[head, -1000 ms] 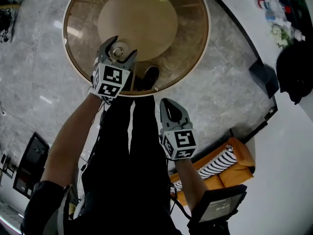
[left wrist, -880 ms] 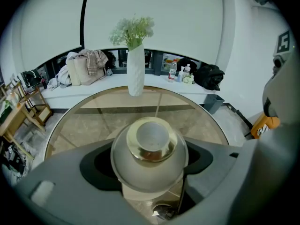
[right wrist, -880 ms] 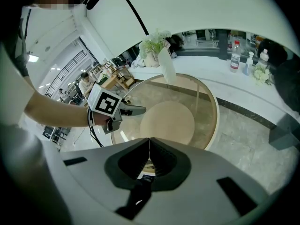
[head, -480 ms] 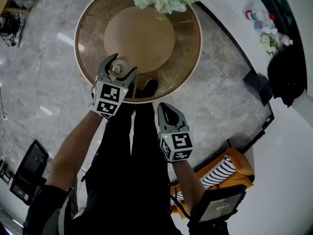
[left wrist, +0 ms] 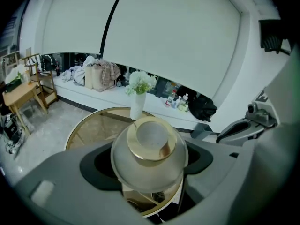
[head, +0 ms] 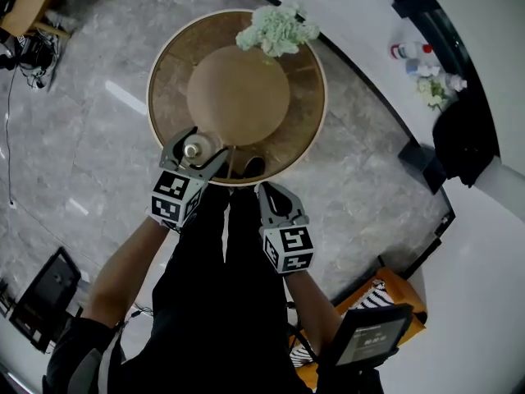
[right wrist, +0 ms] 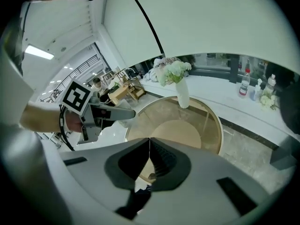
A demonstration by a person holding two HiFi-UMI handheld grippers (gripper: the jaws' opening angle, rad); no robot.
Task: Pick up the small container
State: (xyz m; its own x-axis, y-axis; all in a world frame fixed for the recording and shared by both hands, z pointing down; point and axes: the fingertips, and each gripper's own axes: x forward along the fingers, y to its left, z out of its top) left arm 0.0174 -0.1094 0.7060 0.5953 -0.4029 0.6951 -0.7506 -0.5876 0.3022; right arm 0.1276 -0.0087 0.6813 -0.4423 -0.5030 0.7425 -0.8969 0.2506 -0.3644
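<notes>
The small container (left wrist: 149, 156) is a rounded frosted-glass jar with a gold collar and a pale lid. My left gripper (left wrist: 150, 168) is shut on the small container, its grey jaws pressing both sides. In the head view the small container (head: 194, 149) sits between the left gripper's (head: 197, 153) jaws, held above the near edge of the round glass table (head: 168, 80). My right gripper (head: 273, 195) hangs lower right, near the person's legs, with its jaws shut and empty. In the right gripper view its (right wrist: 149, 144) jaw tips meet.
A white vase of pale green flowers (head: 277, 29) stands at the table's far edge. A tan round base (head: 239, 95) shows under the glass top. Bottles (head: 408, 51) line a white ledge at the upper right. An orange cushion (head: 373, 298) lies on the floor at lower right.
The head view has pulled back, so the table looks smaller and farther. The left gripper with the container has risen off the table's near edge. The right gripper has moved up toward it.
</notes>
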